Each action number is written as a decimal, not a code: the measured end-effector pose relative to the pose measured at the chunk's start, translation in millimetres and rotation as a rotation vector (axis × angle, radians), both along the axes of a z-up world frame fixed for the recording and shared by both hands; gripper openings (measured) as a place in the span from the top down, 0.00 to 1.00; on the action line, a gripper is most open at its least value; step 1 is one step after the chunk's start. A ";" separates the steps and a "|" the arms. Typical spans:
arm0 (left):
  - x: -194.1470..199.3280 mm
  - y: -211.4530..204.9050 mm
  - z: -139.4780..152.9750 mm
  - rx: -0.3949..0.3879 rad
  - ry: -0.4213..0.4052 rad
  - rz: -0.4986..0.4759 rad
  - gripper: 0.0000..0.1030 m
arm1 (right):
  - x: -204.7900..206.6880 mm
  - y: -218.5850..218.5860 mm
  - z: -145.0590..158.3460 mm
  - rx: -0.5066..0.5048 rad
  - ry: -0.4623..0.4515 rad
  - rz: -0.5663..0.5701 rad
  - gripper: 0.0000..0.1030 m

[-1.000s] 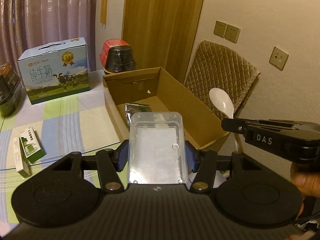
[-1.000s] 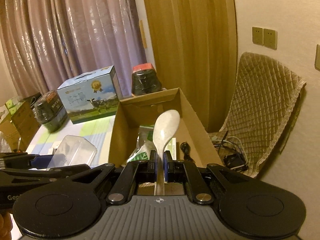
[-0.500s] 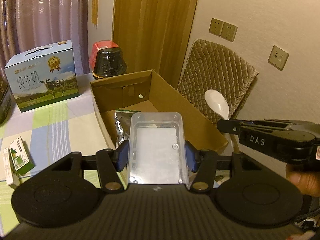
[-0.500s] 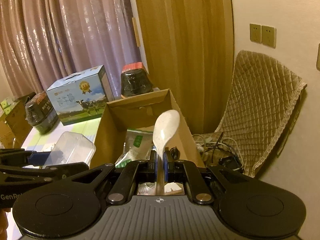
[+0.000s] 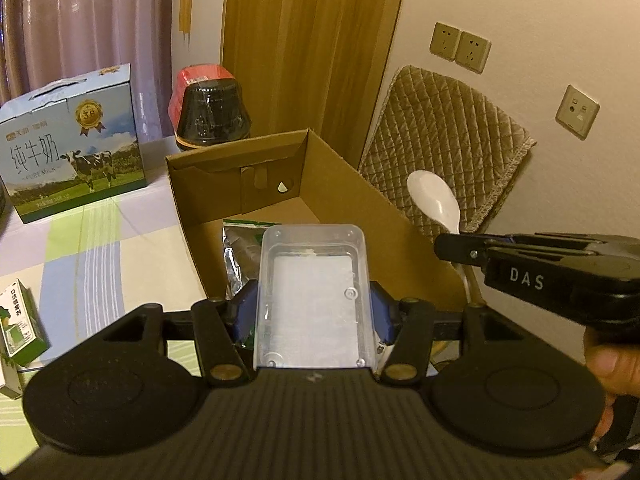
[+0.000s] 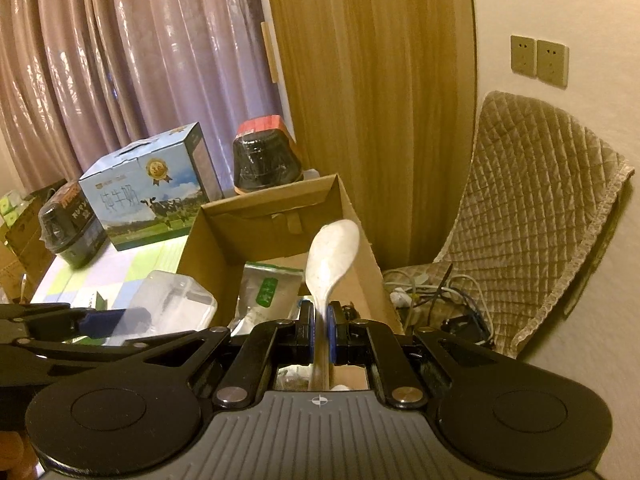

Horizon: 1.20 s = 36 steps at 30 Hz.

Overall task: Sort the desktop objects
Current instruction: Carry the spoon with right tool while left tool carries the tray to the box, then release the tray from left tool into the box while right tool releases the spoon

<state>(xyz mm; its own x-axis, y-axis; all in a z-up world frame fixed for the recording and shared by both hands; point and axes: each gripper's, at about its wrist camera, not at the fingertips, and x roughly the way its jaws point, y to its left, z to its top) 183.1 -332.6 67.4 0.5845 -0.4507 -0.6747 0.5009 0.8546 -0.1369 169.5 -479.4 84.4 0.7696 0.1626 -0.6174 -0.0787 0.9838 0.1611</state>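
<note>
My left gripper (image 5: 314,312) is shut on a clear plastic container (image 5: 314,296), held above the near end of an open cardboard box (image 5: 344,188). My right gripper (image 6: 320,330) is shut on the handle of a white spoon (image 6: 332,256), bowl pointing up, over the box's right wall (image 6: 362,248). The spoon (image 5: 434,200) and the right gripper (image 5: 460,246) also show in the left wrist view at the right. The container (image 6: 172,304) and the left gripper's blue pad show in the right wrist view at the left. A silver-green pouch (image 6: 266,294) lies in the box.
A blue milk carton box (image 5: 72,148) and a black-red jar (image 5: 212,114) stand behind the box on the checked tablecloth (image 5: 100,256). A small green carton (image 5: 18,328) lies at the left. A quilted chair (image 6: 532,216) with cables (image 6: 432,292) stands right of the table.
Both grippers moved forward and right toward the box with their loads; the container now hangs over the box's near end, and the box looks closer in both views.
</note>
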 end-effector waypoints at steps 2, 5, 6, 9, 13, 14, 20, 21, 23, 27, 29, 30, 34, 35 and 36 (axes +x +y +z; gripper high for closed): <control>3.6 1.4 -1.5 0.001 0.005 0.019 0.42 | 3.5 0.4 -1.9 0.001 0.003 0.002 0.97; 4.6 7.3 -1.1 -0.003 -0.003 0.027 0.42 | 6.8 1.4 -4.3 0.000 0.008 0.004 0.97; 4.6 10.1 -1.1 -0.003 -0.004 0.031 0.42 | 7.7 1.7 -5.0 0.001 0.010 0.004 0.97; 4.2 19.3 -0.2 -0.010 -0.002 0.046 0.42 | 9.5 3.2 -6.4 0.005 0.015 0.006 0.97; 0.8 26.7 2.5 -0.013 -0.005 0.054 0.42 | 11.9 7.0 -5.3 0.007 0.015 0.014 0.97; -0.1 27.7 3.2 -0.015 -0.007 0.054 0.42 | 13.0 8.1 -5.1 0.006 0.015 0.016 0.97; -4.8 35.7 7.4 -0.021 -0.015 0.060 0.41 | 21.2 15.9 -3.3 0.004 0.014 0.025 0.97; -5.2 37.6 8.2 -0.022 -0.017 0.062 0.41 | 22.2 17.1 -2.8 0.003 0.013 0.027 0.97; -5.6 40.8 9.5 -0.025 -0.021 0.066 0.40 | 24.5 20.2 -1.8 0.002 0.010 0.030 0.97; -6.4 45.3 10.7 -0.029 -0.022 0.069 0.37 | 32.0 25.6 -2.0 0.004 0.015 0.044 0.97; -7.2 47.4 9.9 -0.025 -0.020 0.068 0.37 | 36.3 26.7 -4.4 0.010 0.033 0.049 0.95; -7.9 49.1 9.4 -0.023 -0.020 0.070 0.37 | 36.8 26.1 -5.3 0.019 0.038 0.047 0.93; -10.3 57.9 6.4 -0.019 -0.014 0.086 0.37 | 31.7 21.8 -9.2 0.040 0.040 0.024 0.61; -10.6 60.3 5.9 -0.020 -0.012 0.089 0.36 | 29.3 20.9 -10.3 0.046 0.043 0.022 0.60; -11.6 62.4 5.2 -0.021 -0.009 0.092 0.36 | 27.6 20.6 -10.4 0.047 0.045 0.022 0.60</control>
